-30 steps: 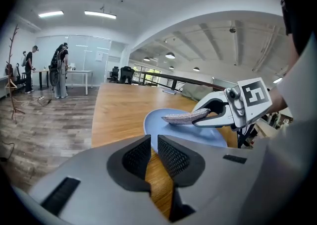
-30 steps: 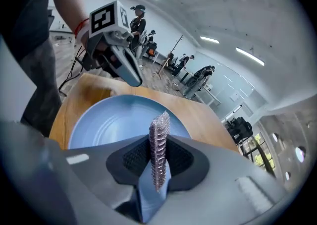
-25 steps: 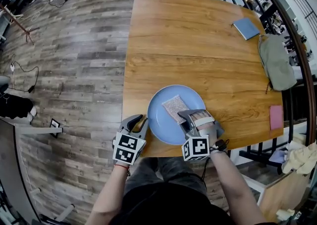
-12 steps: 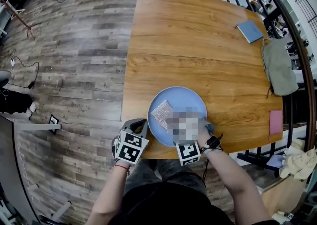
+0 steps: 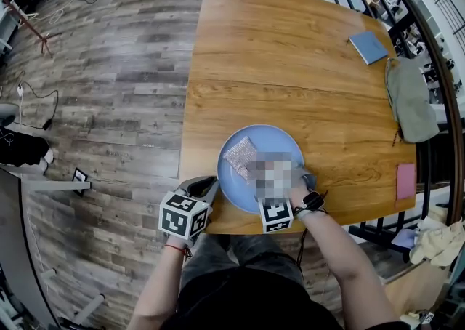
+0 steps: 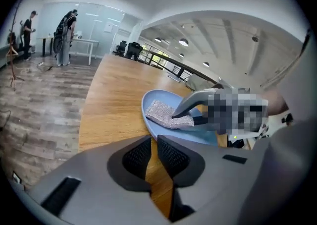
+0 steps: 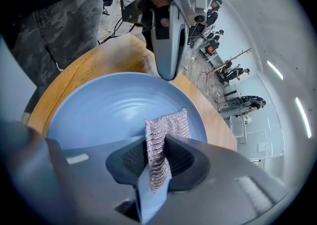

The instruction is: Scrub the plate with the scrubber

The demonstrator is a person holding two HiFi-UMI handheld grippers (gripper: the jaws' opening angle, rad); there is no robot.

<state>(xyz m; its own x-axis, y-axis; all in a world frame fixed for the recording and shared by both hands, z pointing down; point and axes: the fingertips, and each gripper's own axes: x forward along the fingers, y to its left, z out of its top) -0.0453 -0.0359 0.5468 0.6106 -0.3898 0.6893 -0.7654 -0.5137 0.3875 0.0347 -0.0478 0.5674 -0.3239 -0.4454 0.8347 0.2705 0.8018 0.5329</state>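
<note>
One scrubber [image 7: 168, 126] in right gripper [image 7: 156, 158], on plate [image 7: 99, 112]; left gripper [image 6: 154, 152] closed.

Bright, even ceiling light – fisheye edges

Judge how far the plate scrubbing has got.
Done: the right hand-held gripper is shut on the scrubber. In hand: the scrubber lies on the left part of the plate, mid-scrub by the look. Left: probably the rest of it; no dirt shows, so progress is unclear.
</note>
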